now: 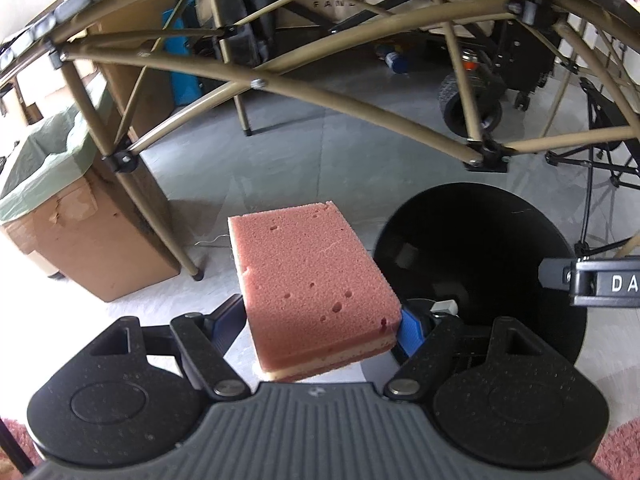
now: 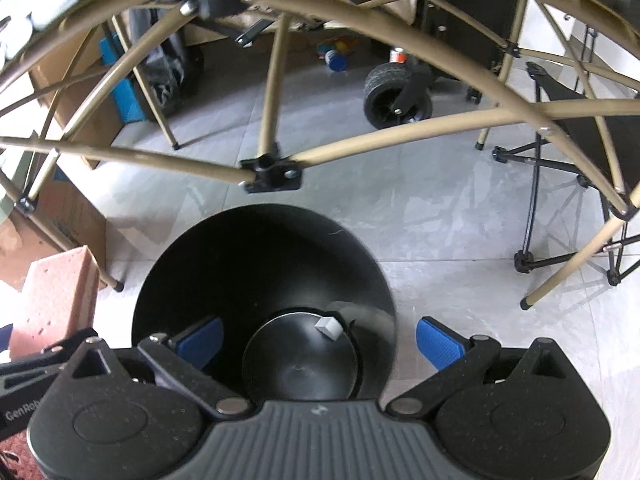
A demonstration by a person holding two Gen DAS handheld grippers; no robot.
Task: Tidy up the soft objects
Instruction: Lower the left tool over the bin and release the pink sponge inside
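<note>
A pink sponge (image 1: 310, 276) with a pale middle layer is clamped between the blue pads of my left gripper (image 1: 320, 326), held in the air above the floor, left of a black round bin (image 1: 480, 248). The same sponge (image 2: 56, 292) shows at the left edge of the right wrist view. My right gripper (image 2: 316, 342) stands open over the mouth of the black bin (image 2: 224, 264), nothing between its blue pads (image 2: 436, 340). A small white block (image 2: 329, 327) lies on the bin's floor.
A folding table's tan tube frame (image 1: 256, 84) arches overhead and ahead, its legs (image 1: 192, 268) standing on the grey tiled floor. A cardboard box (image 1: 80, 240) lined with a green bag sits at the left. A wheeled cart (image 2: 396, 92) and a black chair frame (image 2: 536, 240) stand further off.
</note>
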